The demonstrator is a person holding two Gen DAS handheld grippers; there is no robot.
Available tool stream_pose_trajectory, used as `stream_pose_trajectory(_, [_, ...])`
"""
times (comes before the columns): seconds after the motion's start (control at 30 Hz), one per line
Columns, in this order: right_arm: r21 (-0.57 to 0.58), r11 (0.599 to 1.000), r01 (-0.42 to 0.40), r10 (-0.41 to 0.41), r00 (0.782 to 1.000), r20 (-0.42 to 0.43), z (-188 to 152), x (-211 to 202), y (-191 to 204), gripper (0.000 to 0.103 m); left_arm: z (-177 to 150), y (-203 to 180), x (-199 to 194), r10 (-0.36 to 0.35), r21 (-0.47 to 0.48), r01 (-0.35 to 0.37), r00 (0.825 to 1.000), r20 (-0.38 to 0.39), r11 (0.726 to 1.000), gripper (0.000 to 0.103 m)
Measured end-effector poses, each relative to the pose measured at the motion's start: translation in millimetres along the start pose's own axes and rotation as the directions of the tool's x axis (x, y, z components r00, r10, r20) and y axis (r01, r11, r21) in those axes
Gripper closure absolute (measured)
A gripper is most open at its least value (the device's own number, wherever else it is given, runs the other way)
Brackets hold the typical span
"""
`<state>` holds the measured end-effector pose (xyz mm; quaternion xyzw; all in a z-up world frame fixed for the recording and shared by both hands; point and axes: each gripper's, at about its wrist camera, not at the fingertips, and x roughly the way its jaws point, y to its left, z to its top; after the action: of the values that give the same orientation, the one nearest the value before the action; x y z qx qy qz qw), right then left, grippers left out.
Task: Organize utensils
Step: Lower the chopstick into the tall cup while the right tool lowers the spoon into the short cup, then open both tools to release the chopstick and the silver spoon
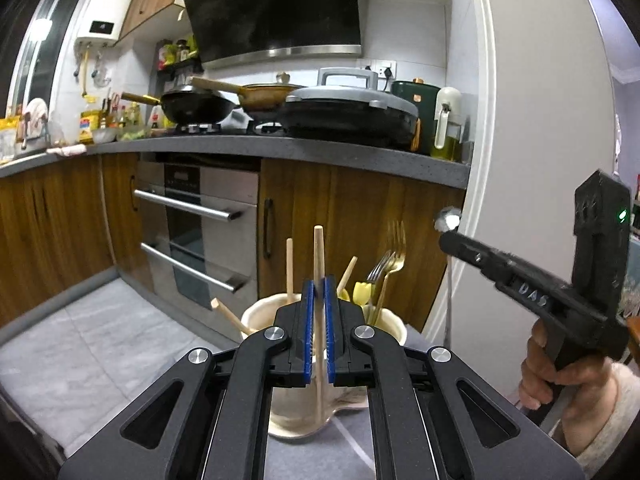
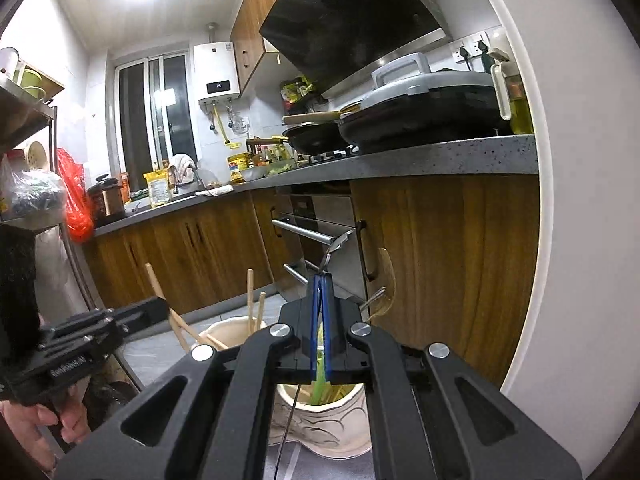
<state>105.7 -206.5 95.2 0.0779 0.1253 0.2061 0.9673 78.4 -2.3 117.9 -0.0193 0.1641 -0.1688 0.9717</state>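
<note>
Though pinched upright, pale tapered wooden chopstick (image 1: 319,256)

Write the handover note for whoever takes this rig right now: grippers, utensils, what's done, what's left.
Left gripper: jaws shut on a wooden chopstick, held upright over the cream holder.
Right gripper: jaws shut on a thin metal utensil, above its own cream compartment; which utensil it is cannot be told.
Already standing in the holder: more chopsticks on the left side, forks on the right.
Left to do: lower and release both held pieces into their compartments.
</note>
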Motion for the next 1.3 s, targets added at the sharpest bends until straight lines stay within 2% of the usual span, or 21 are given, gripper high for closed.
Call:
stream_pose_trajectory(0.17, [-0.021,1.000,0.012,-0.012,1.000,0.023,8.5,4.8,4.5,0.101,13.7,-5.2,-13.7,0.002,0.035,-0.003,0.999,0.038,0.999,0.097])
stream_pose_trajectory(0.33, [-0.032,0.998,0.053,-0.050,0.995,0.083,24.6,16.1,6.6,0.101,39.7,-6.4,-35.7,-0.003,0.044,-0.001,0.996,0.094,0.999,0.097])
stream_pose_trajectory(0.43, [-0.062,0.991,0.115,-0.105,0.984,0.144,30.0,25.4,10.7,0.101,56.2,-6.0,-48.2,0.005,0.048,-0.011,0.990,0.140,0.999,0.097])
stream_pose_trajectory(0.6, [-0.104,0.974,0.200,-0.179,0.967,0.181,19.4,46.0,14.8,0.101,74.2,-3.1,-45.8,0.026,0.039,-0.034,0.985,0.172,0.999,0.097])
stream_pose_trajectory(0.7, [-0.103,0.973,0.207,-0.188,0.967,0.169,7.3,55.0,12.0,0.101,72.8,-3.0,-33.1,0.047,0.048,-0.055,0.987,0.157,0.997,0.097])
stream_pose_trajectory(0.97, [-0.069,0.985,0.159,-0.154,0.986,0.070,-26.2,60.1,-6.1,0.101,37.3,8.7,4.4,0.055,0.023,-0.055,0.998,0.026,0.998,0.097])
stream_pose_trajectory(1.3, [-0.043,0.996,0.082,-0.083,0.996,-0.029,-43.0,58.5,-15.3,0.100,-3.5,10.4,30.6,0.073,0.020,-0.071,0.994,-0.082,0.997,0.097])
